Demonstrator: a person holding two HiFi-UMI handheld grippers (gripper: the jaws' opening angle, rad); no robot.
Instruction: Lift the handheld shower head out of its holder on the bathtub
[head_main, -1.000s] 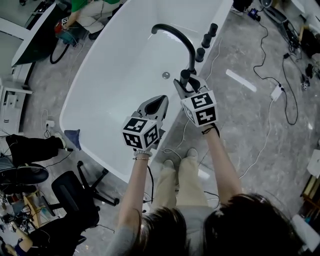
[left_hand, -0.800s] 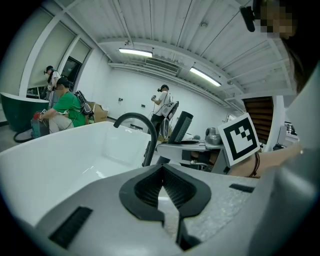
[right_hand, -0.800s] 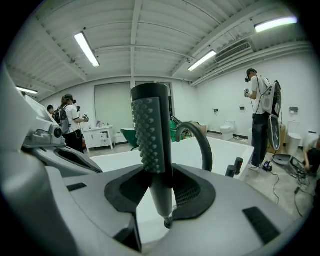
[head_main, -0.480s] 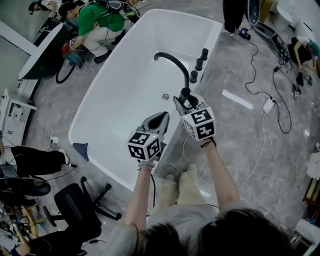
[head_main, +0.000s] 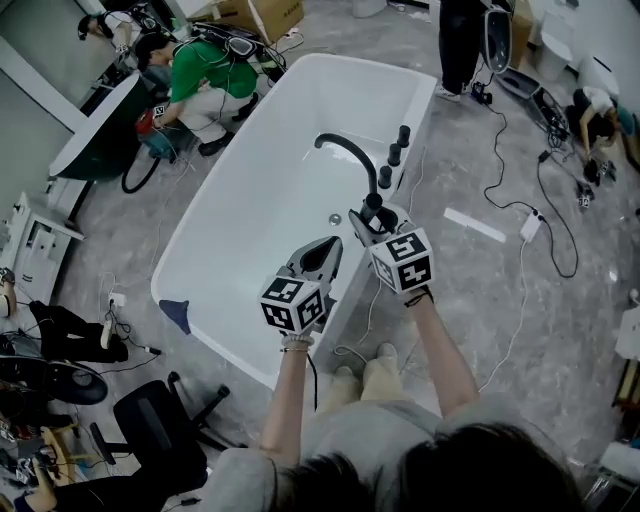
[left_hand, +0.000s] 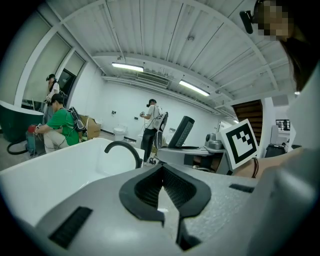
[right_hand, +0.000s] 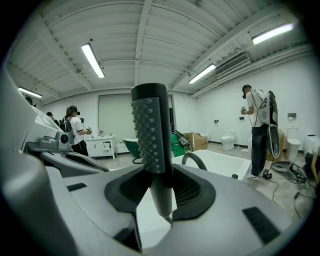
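Note:
The white bathtub lies ahead, with a black curved spout and black knobs on its right rim. My right gripper is shut on the black handheld shower head, above that rim. In the right gripper view the shower head stands upright between the jaws of the right gripper, its nozzle studs facing left. A thin pale hose drops down the tub's outer side. My left gripper hangs beside it over the tub's near end. The left gripper is shut, holding nothing.
A person in green crouches at the tub's far left, and another person stands at its far end. Cables trail over the grey floor on the right. An office chair stands near left, a dark green tub far left.
Both grippers have risen away from the tub rim, the right one carrying the shower head up with it. The tub now looks smaller and further below.

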